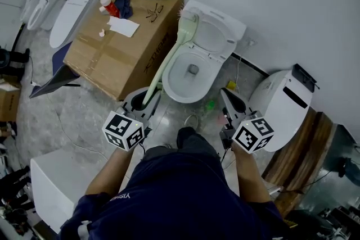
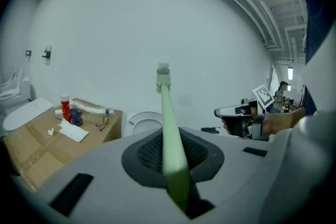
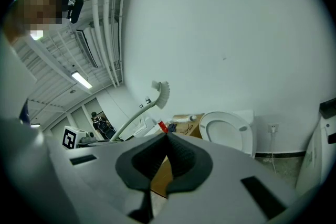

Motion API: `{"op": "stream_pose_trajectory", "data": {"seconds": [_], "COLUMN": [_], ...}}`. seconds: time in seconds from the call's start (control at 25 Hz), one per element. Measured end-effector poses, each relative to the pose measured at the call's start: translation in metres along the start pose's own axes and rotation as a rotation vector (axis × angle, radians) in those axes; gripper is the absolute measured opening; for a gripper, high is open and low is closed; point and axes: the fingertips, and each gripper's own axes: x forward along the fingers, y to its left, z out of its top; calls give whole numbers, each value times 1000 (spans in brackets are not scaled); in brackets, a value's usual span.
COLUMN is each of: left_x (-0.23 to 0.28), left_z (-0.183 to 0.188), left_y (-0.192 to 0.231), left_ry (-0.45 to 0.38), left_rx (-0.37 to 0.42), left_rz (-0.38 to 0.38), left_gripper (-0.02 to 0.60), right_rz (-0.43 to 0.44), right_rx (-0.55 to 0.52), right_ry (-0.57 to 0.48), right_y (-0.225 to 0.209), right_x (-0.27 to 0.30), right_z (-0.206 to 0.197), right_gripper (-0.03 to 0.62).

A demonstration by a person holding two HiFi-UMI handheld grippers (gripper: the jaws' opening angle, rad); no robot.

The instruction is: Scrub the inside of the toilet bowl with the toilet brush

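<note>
As a person stands facing the open toilet (image 1: 179, 67), the left tool (image 1: 145, 101) is clamped tight on the lower end of the pale green toilet brush (image 1: 169, 59). The handle slants up and away from the person along the toilet's left side. The bristled brush head (image 1: 188, 24) is raised in the air beside the upright lid (image 1: 212, 36), above the back left of the rim and clear of the bowl. From the left gripper view the handle runs straight out between the pressed pads.

The right tool (image 1: 226, 95) hovers just right of the toilet's front. Its jaws are pressed together at the tips and pinch nothing.

Left of the toilet sits a large cardboard box (image 1: 121, 59), close against it. A red bottle (image 1: 110, 7), a sheet of paper (image 1: 124, 26) and a pair of glasses (image 1: 153, 11) lie on top. A second white toilet (image 1: 284, 101), lid down, stands to the right of the open one.
</note>
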Motion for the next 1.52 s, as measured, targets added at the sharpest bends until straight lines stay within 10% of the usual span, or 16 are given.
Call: {"op": "stream_pose_trajectory", "data": {"seconds": [0.76,1.52], "left_x": [66,126], "left_z": [-15,-108], "left_y": [19,97], "left_ry": [110,353], "left_rx": [4,59], "left_rz": [4,-202], "left_gripper": [60,60], "right_rz": [-15,-249], "right_rx": [37,134], "right_ry": [41,46], "right_y": [-76,-126], "right_x": [40,99], "right_z": [4,-71], "right_gripper": [0,0]}}
